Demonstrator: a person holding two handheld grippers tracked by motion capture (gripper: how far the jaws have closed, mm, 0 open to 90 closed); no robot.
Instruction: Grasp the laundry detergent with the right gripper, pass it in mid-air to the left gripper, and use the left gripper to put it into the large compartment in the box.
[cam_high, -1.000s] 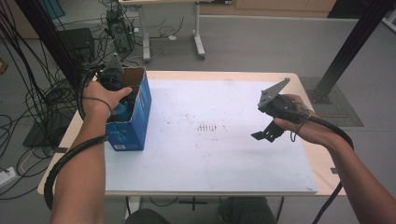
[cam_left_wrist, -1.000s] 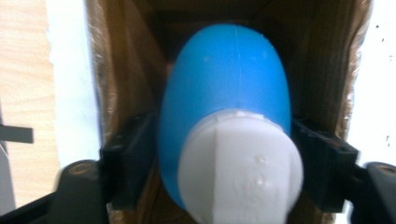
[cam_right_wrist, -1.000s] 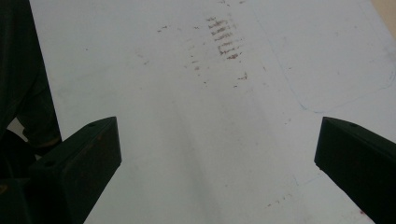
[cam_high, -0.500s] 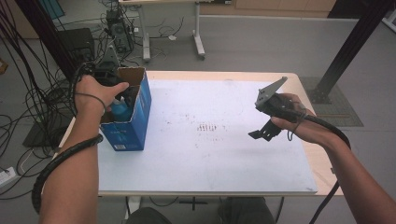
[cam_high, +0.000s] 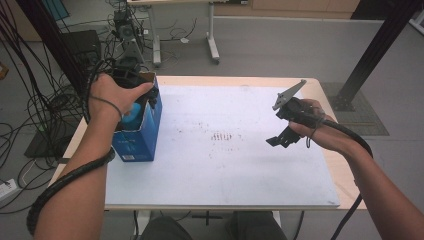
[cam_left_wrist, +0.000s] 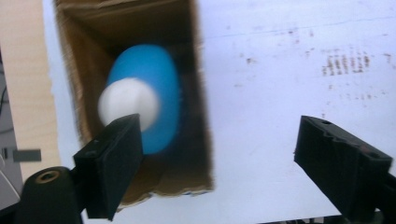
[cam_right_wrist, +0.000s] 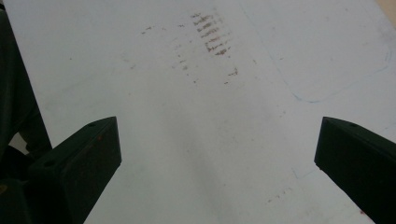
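One smooth blue bottle (cam_left_wrist: 156, 95) with white cap, brown cardboard box (cam_left_wrist: 196, 154)

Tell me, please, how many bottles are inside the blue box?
1. A blue bottle with a white cap stands inside the open blue box at the table's left side, below the left gripper. Others may be hidden deeper inside.

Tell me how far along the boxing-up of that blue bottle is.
Done: the blue bottle with its white cap stands inside the open box at the table's left edge. In hand: the left gripper sits above the box, its fingers just opened with nothing between them. The right gripper hangs open over the bare white mat. Left: the box is unclosed.
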